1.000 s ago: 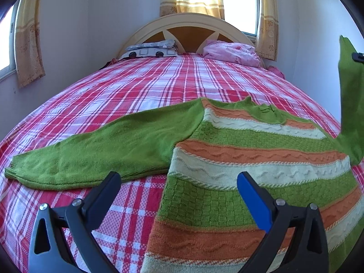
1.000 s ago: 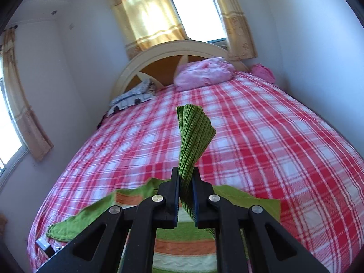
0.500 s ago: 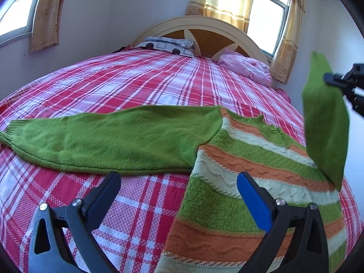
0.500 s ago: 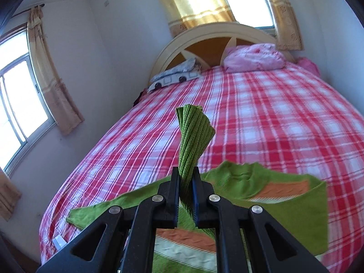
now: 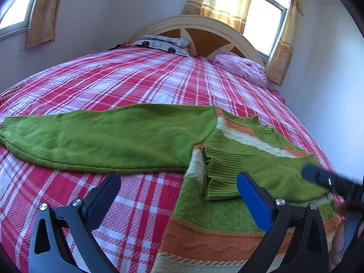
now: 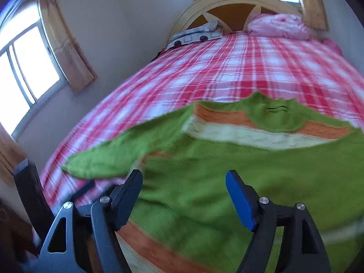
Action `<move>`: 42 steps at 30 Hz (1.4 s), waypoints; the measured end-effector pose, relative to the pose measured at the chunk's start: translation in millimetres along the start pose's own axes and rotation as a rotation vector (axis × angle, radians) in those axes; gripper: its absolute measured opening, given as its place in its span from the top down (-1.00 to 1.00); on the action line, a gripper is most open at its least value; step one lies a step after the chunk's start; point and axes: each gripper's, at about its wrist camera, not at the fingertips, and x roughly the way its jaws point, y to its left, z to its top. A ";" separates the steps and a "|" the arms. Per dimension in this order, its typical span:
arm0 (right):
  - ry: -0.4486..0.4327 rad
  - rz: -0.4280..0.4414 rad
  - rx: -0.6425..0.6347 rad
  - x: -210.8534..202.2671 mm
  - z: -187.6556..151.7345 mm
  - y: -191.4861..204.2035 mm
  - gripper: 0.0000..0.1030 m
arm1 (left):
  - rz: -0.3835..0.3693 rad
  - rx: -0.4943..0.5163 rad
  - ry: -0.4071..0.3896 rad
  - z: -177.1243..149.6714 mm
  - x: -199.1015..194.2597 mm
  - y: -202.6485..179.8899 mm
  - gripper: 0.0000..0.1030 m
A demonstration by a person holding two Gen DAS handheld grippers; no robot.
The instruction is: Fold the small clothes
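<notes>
Sweater (image 5: 227,218) lies flat on bed (image 5: 136,84), one sleeve folded across. Right gripper (image 6: 184,193) opening, empty; left gripper (image 5: 179,195) wide, empty. Soft, limp knit: grasp outstretched cuff (image 5: 9,127) at 9 o'clock.

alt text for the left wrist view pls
A green, orange and cream striped sweater lies on a red plaid bed, one sleeve folded across its body, the other stretched out flat. The open left gripper hovers over it.
</notes>
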 end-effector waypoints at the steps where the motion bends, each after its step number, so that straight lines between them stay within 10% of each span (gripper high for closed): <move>1: -0.003 -0.032 -0.007 -8.2 -8.5 -4.6 -0.48 | -0.025 0.023 0.008 1.0 0.2 -3.7 -1.00; 7: -0.029 -0.225 -0.016 -46.5 -62.4 -40.8 -0.48 | -0.045 0.140 0.069 7.7 1.6 -29.1 -0.61; 20: -0.025 -0.201 -0.003 -40.7 -81.7 -53.8 -0.54 | 0.021 0.329 0.254 30.6 75.2 -56.6 -0.32; 33: -0.019 -0.150 0.041 -38.0 -82.7 -63.0 -0.54 | 0.004 0.367 0.141 31.3 61.9 -67.6 -0.12; 42: -0.012 -0.151 0.041 -36.1 -82.3 -63.2 -0.54 | -0.002 0.407 0.215 25.0 76.7 -74.5 -0.02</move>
